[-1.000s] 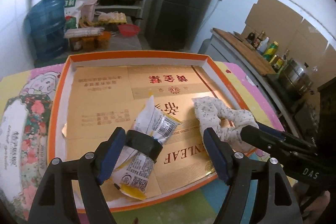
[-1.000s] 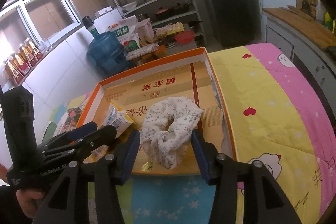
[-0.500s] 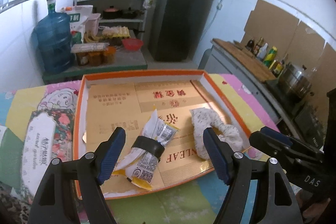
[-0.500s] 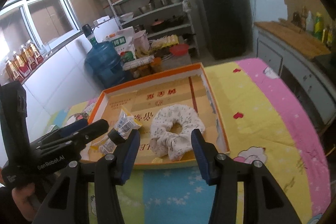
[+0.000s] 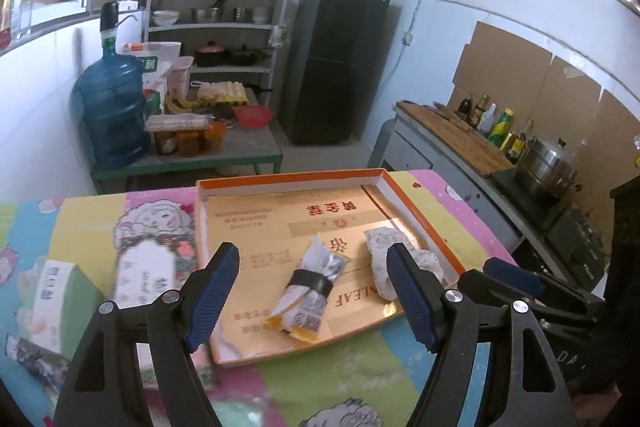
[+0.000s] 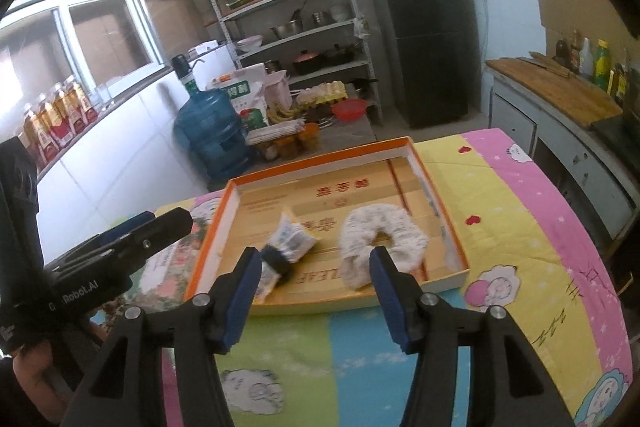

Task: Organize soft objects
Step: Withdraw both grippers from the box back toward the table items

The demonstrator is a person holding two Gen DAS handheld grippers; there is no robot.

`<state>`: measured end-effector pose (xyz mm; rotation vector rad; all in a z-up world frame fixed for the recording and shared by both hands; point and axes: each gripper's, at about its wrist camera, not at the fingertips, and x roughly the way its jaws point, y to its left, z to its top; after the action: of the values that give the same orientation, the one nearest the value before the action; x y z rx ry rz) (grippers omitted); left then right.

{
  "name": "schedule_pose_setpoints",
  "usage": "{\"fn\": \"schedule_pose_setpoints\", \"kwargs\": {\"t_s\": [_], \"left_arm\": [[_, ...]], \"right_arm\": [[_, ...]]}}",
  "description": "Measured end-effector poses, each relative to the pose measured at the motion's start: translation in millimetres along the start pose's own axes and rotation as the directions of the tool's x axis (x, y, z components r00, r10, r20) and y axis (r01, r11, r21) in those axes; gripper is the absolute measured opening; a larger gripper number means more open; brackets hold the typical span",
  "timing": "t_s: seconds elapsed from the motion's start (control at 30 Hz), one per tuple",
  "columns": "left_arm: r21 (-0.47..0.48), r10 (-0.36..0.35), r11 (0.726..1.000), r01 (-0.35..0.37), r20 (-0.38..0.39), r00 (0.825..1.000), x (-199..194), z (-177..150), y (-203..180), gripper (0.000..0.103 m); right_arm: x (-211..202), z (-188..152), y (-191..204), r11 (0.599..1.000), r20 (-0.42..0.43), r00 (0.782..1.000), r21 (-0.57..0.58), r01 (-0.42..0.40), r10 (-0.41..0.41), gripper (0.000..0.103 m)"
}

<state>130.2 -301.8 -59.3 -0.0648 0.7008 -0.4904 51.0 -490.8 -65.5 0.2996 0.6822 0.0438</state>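
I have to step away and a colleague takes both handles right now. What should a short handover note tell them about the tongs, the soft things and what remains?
Left tongs: open, empty, hanging above the near edge of the tray.
Right tongs: open, empty, likewise short of the tray.
Shallow orange-rimmed cardboard tray: on the cartoon-print quilt.
In the tray: the white snack packet wrapped with a black band on the left, the white floral fabric scrunchie on the right, lying apart.
Done: both soft things lie in the tray.
Left: probably nothing in there; a green box sits on the quilt to the left, check whether it belongs.
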Motion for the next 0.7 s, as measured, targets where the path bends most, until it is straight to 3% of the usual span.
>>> {"fn": "schedule_pose_setpoints", "kwargs": {"t_s": [0.47,0.7], "left_arm": [[-0.031,0.047,0.999,-0.045,0.076,0.996,-87,-15,87,0.077],[-0.078,0.115,0.991,-0.109,0.08,0.99,-127,-35,142,0.077]], "right_arm": [[-8,-24,111,0.995,-0.01,0.998,-0.081,-0.066,0.065,0.056],[-7,-47,163,0.985,-0.039,0.995,-0.14,-0.1,0.095,0.056]]}}
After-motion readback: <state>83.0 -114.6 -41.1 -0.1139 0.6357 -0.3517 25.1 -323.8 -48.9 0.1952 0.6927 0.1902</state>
